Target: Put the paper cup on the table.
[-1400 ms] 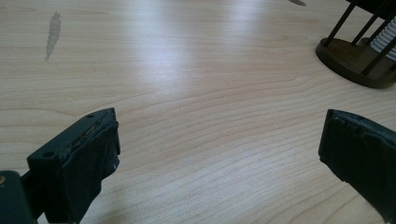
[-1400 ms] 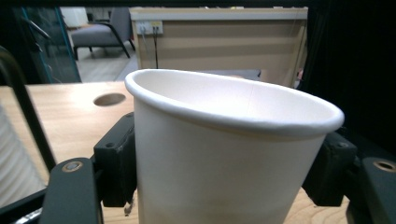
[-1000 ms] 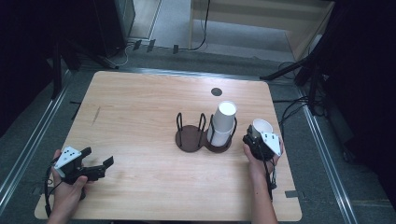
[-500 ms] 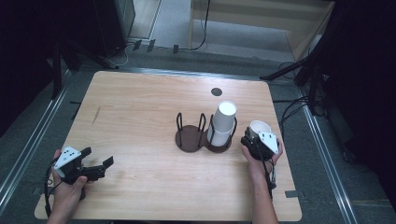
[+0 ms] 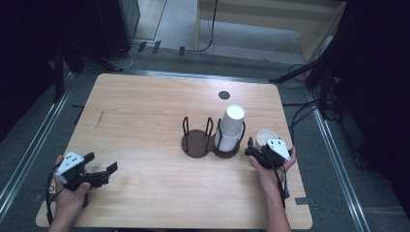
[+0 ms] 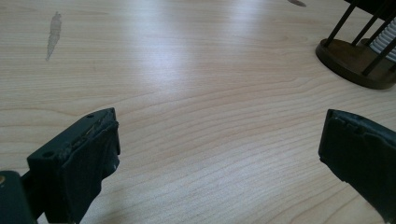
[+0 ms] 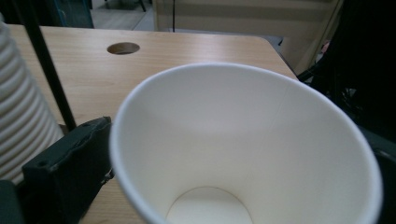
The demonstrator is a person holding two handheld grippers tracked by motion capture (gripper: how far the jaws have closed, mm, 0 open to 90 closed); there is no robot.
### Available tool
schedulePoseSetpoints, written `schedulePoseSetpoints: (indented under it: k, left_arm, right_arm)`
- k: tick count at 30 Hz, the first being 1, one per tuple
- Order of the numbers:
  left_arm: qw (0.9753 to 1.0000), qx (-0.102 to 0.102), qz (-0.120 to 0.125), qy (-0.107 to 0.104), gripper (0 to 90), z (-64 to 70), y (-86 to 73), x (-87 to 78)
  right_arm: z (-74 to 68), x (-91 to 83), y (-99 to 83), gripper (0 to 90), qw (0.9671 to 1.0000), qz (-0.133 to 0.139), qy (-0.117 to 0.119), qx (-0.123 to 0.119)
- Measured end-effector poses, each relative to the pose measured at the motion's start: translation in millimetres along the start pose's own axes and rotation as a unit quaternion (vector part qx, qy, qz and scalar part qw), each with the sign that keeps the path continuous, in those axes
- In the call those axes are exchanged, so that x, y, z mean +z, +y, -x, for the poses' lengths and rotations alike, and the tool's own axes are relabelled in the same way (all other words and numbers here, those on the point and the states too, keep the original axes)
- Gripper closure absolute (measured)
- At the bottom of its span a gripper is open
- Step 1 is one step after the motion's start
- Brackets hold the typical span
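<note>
A white paper cup (image 7: 243, 140) stands upright between the jaws of my right gripper (image 7: 224, 158), its open mouth toward the camera. From above, that cup (image 5: 266, 137) and the right gripper (image 5: 261, 146) are just right of a dark two-ring cup holder (image 5: 197, 144). The holder's right ring carries a stack of ribbed white cups (image 5: 232, 126); its left ring is empty. My left gripper (image 5: 102, 163) rests near the table's front left corner, open, with bare wood between its jaws (image 6: 219, 144).
The wooden table (image 5: 145, 111) has a round hole (image 5: 224, 95) at the back, behind the holder. Cables and a metal rail (image 5: 333, 159) run along the right edge. The holder's base (image 6: 359, 56) lies far ahead of the left gripper.
My right gripper has shifted slightly left and toward the near edge with the cup, closer to the holder. The left gripper has stayed put.
</note>
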State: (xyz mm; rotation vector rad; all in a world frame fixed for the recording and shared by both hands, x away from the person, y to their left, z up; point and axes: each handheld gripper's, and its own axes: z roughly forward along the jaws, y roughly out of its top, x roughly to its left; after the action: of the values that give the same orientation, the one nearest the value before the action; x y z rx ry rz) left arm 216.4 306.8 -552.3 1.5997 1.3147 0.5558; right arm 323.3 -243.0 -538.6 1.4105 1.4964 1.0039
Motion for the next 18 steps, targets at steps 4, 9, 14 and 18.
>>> schedulePoseSetpoints:
  k: [4, 9, 14, 18]
  left_arm:
    - [1.0000, 0.001, -0.002, 0.003, 0.0, 0.3, 0.2, 0.2]
    - [1.0000, 0.002, -0.002, 0.003, 0.0, 0.5, 0.2, 0.2]
    - [1.0000, 0.001, -0.002, 0.003, 0.0, 0.7, 0.1, 0.2]
    - [1.0000, 0.001, -0.002, 0.004, 0.0, 0.8, 0.1, 0.3]
  right_arm:
    - [0.8, -9.5, 4.4, 0.0, 0.9998, 0.005, 0.016, 0.011]
    - [-1.5, -22.1, 9.9, 0.0, 0.9995, 0.013, 0.025, 0.012]
    - [-3.3, -36.0, 14.7, 0.0, 0.9988, 0.025, 0.036, 0.020]
    - [-4.8, -47.3, 19.1, 0.0, 0.9983, 0.032, 0.042, 0.023]
